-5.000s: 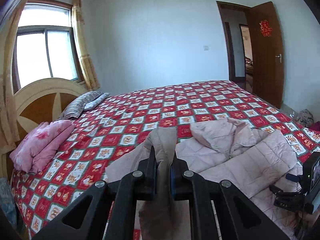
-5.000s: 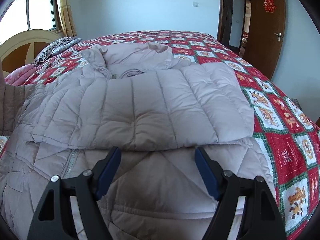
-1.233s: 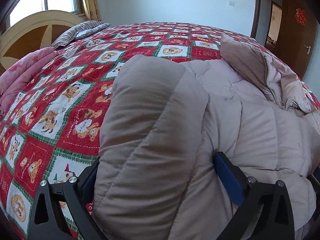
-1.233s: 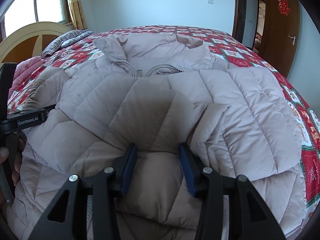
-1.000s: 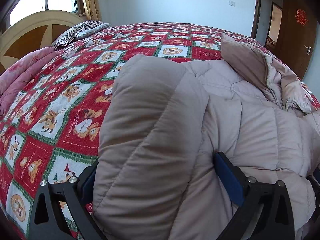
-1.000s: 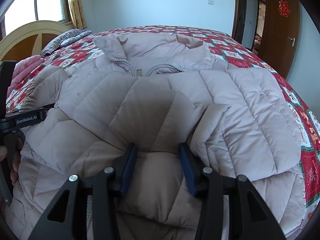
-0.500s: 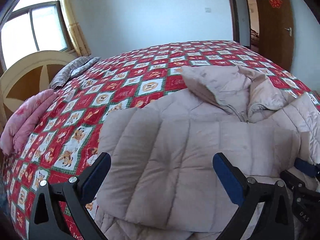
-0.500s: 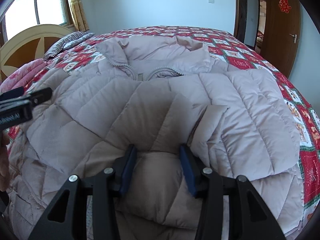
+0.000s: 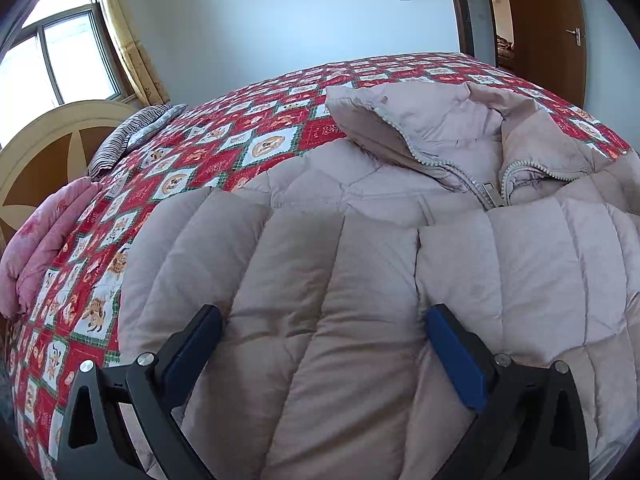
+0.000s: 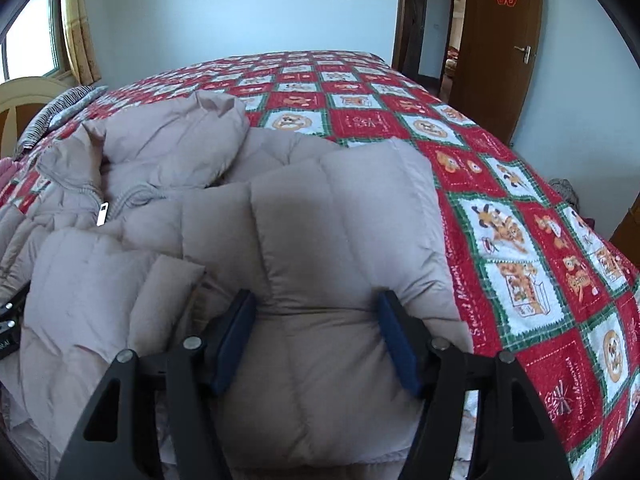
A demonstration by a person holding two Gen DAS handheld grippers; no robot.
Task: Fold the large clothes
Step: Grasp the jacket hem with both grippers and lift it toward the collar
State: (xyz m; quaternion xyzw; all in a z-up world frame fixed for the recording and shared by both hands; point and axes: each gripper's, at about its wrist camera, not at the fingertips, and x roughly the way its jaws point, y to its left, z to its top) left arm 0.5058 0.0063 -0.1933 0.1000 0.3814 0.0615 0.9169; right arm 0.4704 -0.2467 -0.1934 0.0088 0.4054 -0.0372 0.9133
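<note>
Beige and quilted, the coat [image 9: 360,248] is lying across the near part of the red patchwork bedspread [image 9: 224,148], its collar and zipper pointing toward the far side. Left of it, a pink blanket [image 9: 44,236] is sitting by the headboard [image 9: 44,152]. The left gripper [image 9: 320,324] is hovering with jaws wide apart over a folded sleeve. The right gripper [image 10: 316,316] has just been opening, its jaws now standing apart around a padded fold.
</note>
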